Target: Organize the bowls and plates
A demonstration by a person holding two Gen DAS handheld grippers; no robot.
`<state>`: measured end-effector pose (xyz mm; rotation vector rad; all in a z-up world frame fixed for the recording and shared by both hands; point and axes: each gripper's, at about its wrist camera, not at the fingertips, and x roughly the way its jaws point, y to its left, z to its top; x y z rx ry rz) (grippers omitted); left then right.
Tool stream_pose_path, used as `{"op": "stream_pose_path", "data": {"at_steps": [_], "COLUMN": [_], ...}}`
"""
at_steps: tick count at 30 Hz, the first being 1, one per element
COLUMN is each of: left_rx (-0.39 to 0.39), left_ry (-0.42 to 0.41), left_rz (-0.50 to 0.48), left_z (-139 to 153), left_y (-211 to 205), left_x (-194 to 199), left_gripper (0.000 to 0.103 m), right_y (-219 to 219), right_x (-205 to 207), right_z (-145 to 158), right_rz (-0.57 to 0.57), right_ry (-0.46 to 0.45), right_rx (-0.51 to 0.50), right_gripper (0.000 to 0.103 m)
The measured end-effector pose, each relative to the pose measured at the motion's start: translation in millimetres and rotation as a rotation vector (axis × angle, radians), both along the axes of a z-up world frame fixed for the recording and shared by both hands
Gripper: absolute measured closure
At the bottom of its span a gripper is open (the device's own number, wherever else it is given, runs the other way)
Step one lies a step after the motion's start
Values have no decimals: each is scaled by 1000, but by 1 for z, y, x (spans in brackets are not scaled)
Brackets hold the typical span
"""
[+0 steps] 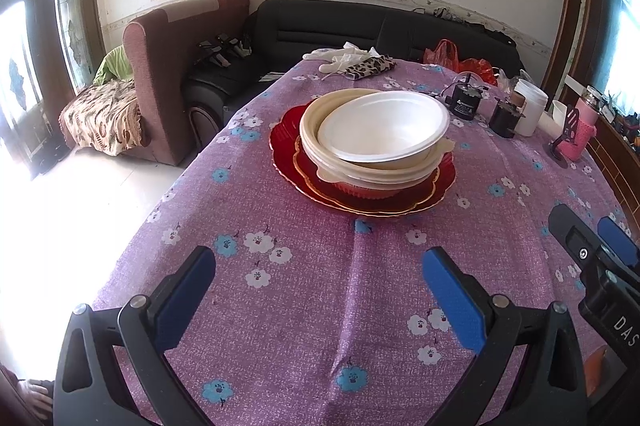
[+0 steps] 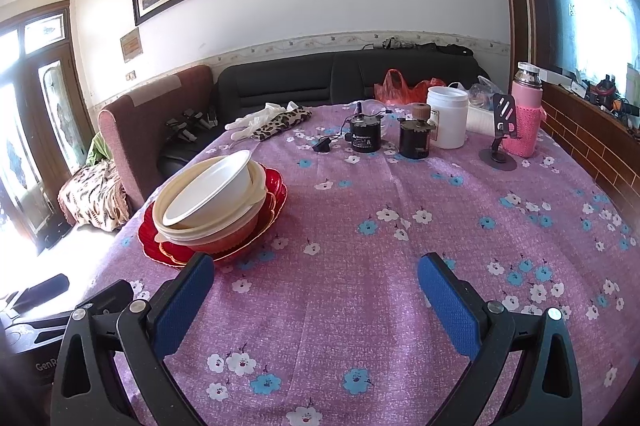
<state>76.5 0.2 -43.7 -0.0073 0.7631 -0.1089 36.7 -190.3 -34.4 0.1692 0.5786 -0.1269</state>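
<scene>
White foam bowl (image 1: 382, 130) sits tilted inside a cream bowl (image 1: 320, 142), which sits on a reddish bowl (image 1: 360, 188), all stacked on two red plates (image 1: 288, 146) on the purple flowered tablecloth (image 1: 320, 306). Stack is straight ahead of the left gripper (image 1: 318, 290), well apart from it; from the right gripper (image 2: 316, 292) it's ahead and off to the left, near that fingertip line but not touching

Both grippers are spread wide, nothing between the fingers. Right gripper's body shows at the right edge of the left wrist view

Judging by the layout, stacking looks mostly done, so the remaining risk is in any tidy-up or carry

Risks from here:
- white foam bowl isn't seated flat, one side rides up on the cream rim. A nudge from a finger likely pops it out or flips it, it looks very light
- pinching the foam rim hard probably cracks or dents it
- lifting by the top bowls alone leaves the plates behind or drags the stack sideways; the cream bowl looks offset toward the left side of the plates already
- plates look glossy, rims thin. Gripping one edge with the whole stack on top likely tips everything away from the gripper
- tablecloth has a fold running toward the left gripper; pushing the plates along it could bunch the fabric and tilt the stack
- right side clutter: two small black motors (image 2: 364, 138), white jar (image 2: 447, 116), pink bottle (image 2: 524, 114), phone stand (image 2: 500, 146), ahead and right of the right gripper. A wide swing there knocks them over
</scene>
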Motion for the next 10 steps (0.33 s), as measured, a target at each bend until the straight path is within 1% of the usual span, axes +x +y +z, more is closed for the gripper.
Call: {"op": "stream_pose_path", "data": {"at_steps": [4,6,10], "left_rx": [41,45,7], "left_ry": [-50,-60,-19], "left_rz": [-45,-59,-78], "left_z": [3,5,1], "left_y": [-16,-22,-28], "left_x": [-9,-11,-7], "left_gripper": [0,0,0], "right_y": [-8,-13,-25], "right_x": [-3,-5,-9], "right_z": [0,-1,-1], "right_rz": [-19,-30,-56], "right_ry": [-2,0,0], "right_rx": [4,3,11], "right_gripper": [0,0,0]}}
